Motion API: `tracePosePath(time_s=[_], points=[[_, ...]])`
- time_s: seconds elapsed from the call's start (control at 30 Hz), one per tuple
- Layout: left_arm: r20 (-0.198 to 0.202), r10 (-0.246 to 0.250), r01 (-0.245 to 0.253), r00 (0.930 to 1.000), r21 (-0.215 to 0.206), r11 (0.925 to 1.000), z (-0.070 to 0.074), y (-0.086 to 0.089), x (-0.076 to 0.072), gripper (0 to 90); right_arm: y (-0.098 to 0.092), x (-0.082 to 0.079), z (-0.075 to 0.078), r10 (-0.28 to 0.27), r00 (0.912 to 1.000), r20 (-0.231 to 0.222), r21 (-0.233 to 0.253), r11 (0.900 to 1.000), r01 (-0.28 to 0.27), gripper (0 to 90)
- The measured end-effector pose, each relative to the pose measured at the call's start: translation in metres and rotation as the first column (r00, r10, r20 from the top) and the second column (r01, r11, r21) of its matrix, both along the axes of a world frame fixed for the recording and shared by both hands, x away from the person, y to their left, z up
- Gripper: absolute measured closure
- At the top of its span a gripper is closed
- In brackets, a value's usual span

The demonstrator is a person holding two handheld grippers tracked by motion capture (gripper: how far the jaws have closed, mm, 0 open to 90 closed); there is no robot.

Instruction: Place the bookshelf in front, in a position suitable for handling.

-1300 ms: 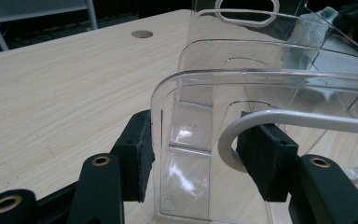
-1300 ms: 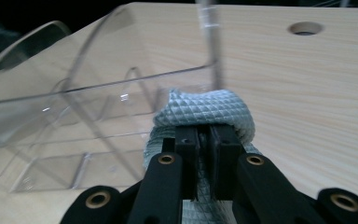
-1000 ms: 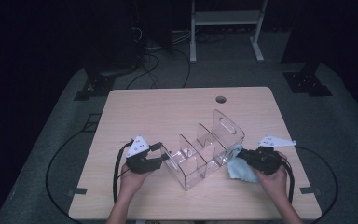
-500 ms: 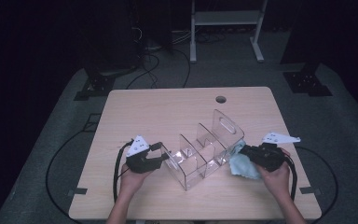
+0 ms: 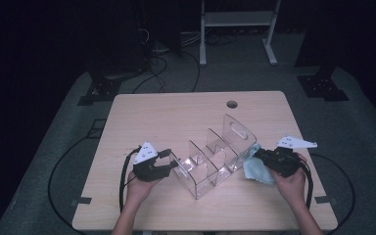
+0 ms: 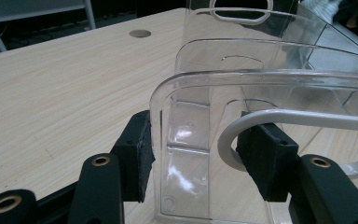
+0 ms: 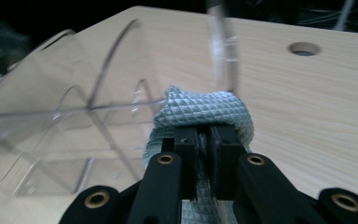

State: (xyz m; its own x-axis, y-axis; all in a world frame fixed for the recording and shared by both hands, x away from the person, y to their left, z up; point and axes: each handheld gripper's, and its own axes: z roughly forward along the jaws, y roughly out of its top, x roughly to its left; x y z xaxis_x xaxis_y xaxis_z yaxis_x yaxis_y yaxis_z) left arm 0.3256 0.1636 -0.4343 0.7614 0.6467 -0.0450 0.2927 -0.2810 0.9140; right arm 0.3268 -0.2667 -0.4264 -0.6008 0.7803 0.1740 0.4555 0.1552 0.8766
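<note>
The left gripper is spread around the near-left end wall of the clear acrylic organizer, seemingly not touching; the right gripper pinches a light-blue cloth against its right side on the desk.

Left gripper jaws apart; right gripper clamped.

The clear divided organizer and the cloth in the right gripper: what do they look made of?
The organizer looks like clear rigid plastic, probably acrylic: the table grain shows straight through its walls, and its polished rounded edges catch glossy highlights. The cloth looks like pale blue-grey woven fabric, possibly microfibre: it has a matte, raised diamond texture and folds softly where the right gripper pinches it.
</note>
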Motion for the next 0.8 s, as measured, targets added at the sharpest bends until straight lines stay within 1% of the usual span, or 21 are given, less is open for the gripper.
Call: tracePosePath(time_s=[0.03, 0.1, 0.13, 0.17, 0.23, 0.27, 0.3, 0.33, 0.4, 0.43, 0.47, 0.53, 0.63, 0.67, 0.7, 0.73, 0.8], points=[[0.000, -0.002, 0.002, 1.0000, 0.001, 1.0000, 0.000, 0.000, 0.000, 46.7, -0.003, 0.002, 0.000, -0.018, 0.9998, -0.006, 0.014, 1.000, 0.018, 83.3], [0.001, -0.005, 0.005, 1.0000, 0.002, 1.0000, 0.000, -0.001, 0.000, 46.7, -0.005, 0.004, -0.002, -0.024, 0.9996, -0.014, 0.035, 0.999, 0.025, 83.2], [0.001, -0.005, 0.005, 1.0000, 0.002, 1.0000, 0.000, -0.001, 0.000, 46.7, -0.003, 0.003, -0.002, -0.021, 0.9997, -0.009, 0.029, 0.999, 0.021, 83.2], [0.000, -0.005, 0.005, 1.0000, 0.002, 1.0000, 0.000, -0.001, 0.000, 46.7, 0.000, 0.001, -0.002, -0.012, 0.9999, -0.010, 0.030, 0.999, 0.012, 83.1], [0.000, -0.007, 0.007, 1.0000, 0.003, 1.0000, 0.000, -0.001, 0.000, 46.7, 0.006, -0.004, -0.002, 0.050, 0.9987, -0.012, 0.036, 0.998, -0.050, 83.1], [0.000, -0.007, 0.007, 1.0000, 0.003, 1.0000, 0.000, -0.001, 0.000, 46.7, 0.009, -0.006, -0.002, 0.069, 0.9976, -0.007, 0.023, 0.997, -0.069, 83.1], [0.000, -0.007, 0.007, 1.0000, 0.002, 1.0000, 0.000, 0.000, 0.001, 46.7, 0.011, -0.007, -0.001, 0.068, 0.9977, -0.001, 0.002, 0.998, -0.068, 83.2], [0.000, -0.007, 0.007, 1.0000, 0.001, 1.0000, 0.000, 0.000, 0.001, 46.7, 0.010, -0.006, 0.000, 0.063, 0.9980, 0.000, -0.003, 0.998, -0.063, 83.2], [0.000, -0.007, 0.007, 1.0000, 0.001, 1.0000, 0.000, 0.000, 0.000, 46.7, 0.004, -0.002, 0.001, 0.021, 0.9998, 0.004, 0.012, 1.000, -0.021, 83.2], [0.000, -0.007, 0.007, 1.0000, 0.001, 1.0000, 0.000, -0.001, 0.000, 46.7, 0.001, -0.001, 0.001, 0.000, 1.0000, -0.005, 0.025, 1.000, 0.000, 83.2], [0.001, -0.008, 0.008, 1.0000, 0.002, 1.0000, 0.000, -0.001, 0.000, 46.7, -0.002, 0.001, 0.001, -0.009, 0.9999, -0.011, 0.036, 0.999, 0.009, 83.2], [0.001, -0.007, 0.007, 1.0000, 0.001, 1.0000, 0.000, -0.001, 0.000, 46.7, -0.002, 0.000, 0.001, -0.010, 0.9999, -0.014, 0.036, 0.999, 0.011, 83.2], [-0.001, -0.007, 0.007, 1.0000, 0.000, 1.0000, 0.000, -0.001, 0.001, 46.7, 0.009, -0.006, 0.002, 0.026, 0.9997, -0.006, 0.020, 0.999, -0.026, 83.1], [-0.001, -0.007, 0.007, 1.0000, -0.001, 1.0000, 0.000, -0.001, 0.001, 46.7, 0.013, -0.009, 0.002, 0.045, 0.9990, -0.002, 0.016, 0.999, -0.044, 83.2], [-0.001, -0.008, 0.008, 1.0000, 0.000, 1.0000, 0.000, -0.001, 0.001, 46.7, 0.017, -0.012, 0.002, 0.076, 0.9971, -0.004, 0.021, 0.997, -0.076, 83.2], [0.000, -0.009, 0.009, 1.0000, 0.001, 1.0000, 0.000, -0.001, 0.000, 46.7, 0.019, -0.013, 0.002, 0.089, 0.9960, -0.006, 0.019, 0.996, -0.089, 83.2], [0.000, -0.008, 0.008, 1.0000, 0.000, 1.0000, 0.000, -0.001, 0.000, 46.7, 0.020, -0.014, 0.001, 0.084, 0.9964, 0.008, -0.004, 0.996, -0.084, 83.5]])
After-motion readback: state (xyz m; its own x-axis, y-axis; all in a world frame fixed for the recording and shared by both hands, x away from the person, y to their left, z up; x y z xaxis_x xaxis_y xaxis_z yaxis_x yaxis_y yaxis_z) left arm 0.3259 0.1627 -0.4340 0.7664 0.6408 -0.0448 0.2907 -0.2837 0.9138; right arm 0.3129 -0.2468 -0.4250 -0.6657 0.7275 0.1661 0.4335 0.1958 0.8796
